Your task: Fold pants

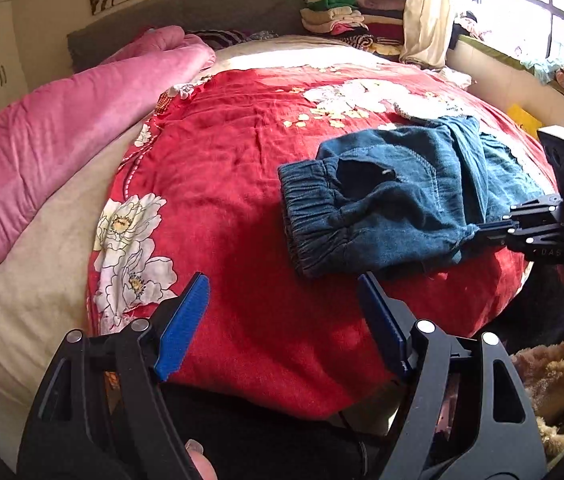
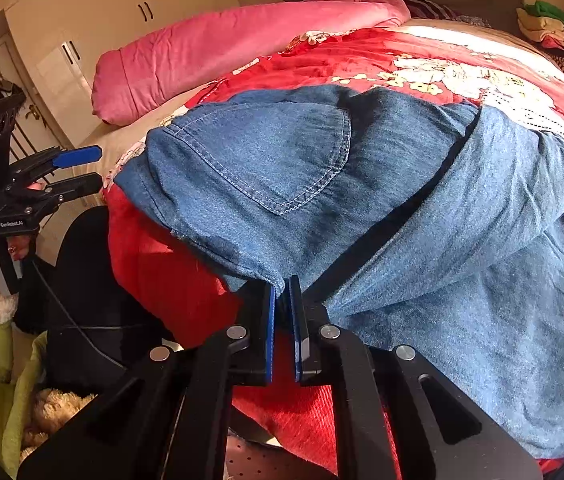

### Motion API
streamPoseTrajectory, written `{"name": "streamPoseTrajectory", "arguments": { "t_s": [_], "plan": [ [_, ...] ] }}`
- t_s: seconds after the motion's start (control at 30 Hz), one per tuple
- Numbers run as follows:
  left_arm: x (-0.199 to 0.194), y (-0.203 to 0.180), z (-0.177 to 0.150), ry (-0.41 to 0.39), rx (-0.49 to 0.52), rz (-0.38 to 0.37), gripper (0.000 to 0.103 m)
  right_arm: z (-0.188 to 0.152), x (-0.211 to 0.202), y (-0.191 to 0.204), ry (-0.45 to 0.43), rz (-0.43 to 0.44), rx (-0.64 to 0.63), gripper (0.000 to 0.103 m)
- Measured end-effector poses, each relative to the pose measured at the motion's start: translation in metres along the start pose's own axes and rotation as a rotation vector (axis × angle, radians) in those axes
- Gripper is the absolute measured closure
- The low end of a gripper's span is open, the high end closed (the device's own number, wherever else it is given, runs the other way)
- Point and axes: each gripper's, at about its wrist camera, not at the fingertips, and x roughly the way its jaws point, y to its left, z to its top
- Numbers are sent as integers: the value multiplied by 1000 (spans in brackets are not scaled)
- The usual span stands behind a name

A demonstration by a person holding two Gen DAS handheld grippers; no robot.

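Note:
Blue denim pants (image 1: 394, 200) lie bunched on the right half of the red floral bedspread (image 1: 241, 208), elastic waistband toward the left. My left gripper (image 1: 282, 316) is open above the bedspread's near edge, just short of the waistband, with nothing between its blue pads (image 1: 181, 324). My right gripper (image 2: 282, 292) is shut on a pinched edge of the pants (image 2: 322, 180), below a back pocket. In the left wrist view that right gripper (image 1: 478, 234) reaches in from the right onto the denim. From the right wrist camera the left gripper (image 2: 99, 169) hangs open at the far left, off the cloth.
A rolled pink quilt (image 1: 61, 140) lies along the bed's left side. Folded clothes (image 1: 342, 20) are stacked at the headboard beside a curtain and window. A brown plush toy (image 1: 554, 392) sits below the bed at the right. Wardrobe doors (image 2: 141, 8) stand behind.

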Motion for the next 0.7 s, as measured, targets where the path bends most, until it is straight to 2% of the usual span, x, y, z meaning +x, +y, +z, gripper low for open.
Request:
{"name": "streamPoseTrajectory", "arguments": {
  "t_s": [0.17,0.23,0.3,0.33,0.4,0.47,0.53,0.63,0.7],
  "plan": [
    [-1,-15,25,-49,-41,-107,35,-1,-3,0,-1,0,6,95],
    [8,-27,38,-50,-50,-177,36,-2,-5,0,-1,0,11,95],
    [20,-41,47,-31,-49,-238,50,-3,-7,-1,-2,1,15,94],
    [27,-49,52,-19,-46,-269,53,-3,-7,-1,-1,1,18,94],
    [42,-61,57,8,-41,-318,69,-5,-10,-1,-3,3,24,92],
    [57,-71,57,46,-30,-326,76,-7,-13,-2,-4,5,29,89],
    [71,-74,54,83,-23,-311,77,-8,-16,-3,-2,5,35,86],
    [91,-67,42,143,-29,-243,77,-7,-25,-2,-15,15,43,78],
    [96,-59,36,151,-51,-255,77,-6,-34,2,-40,9,34,73]
  ]
}}
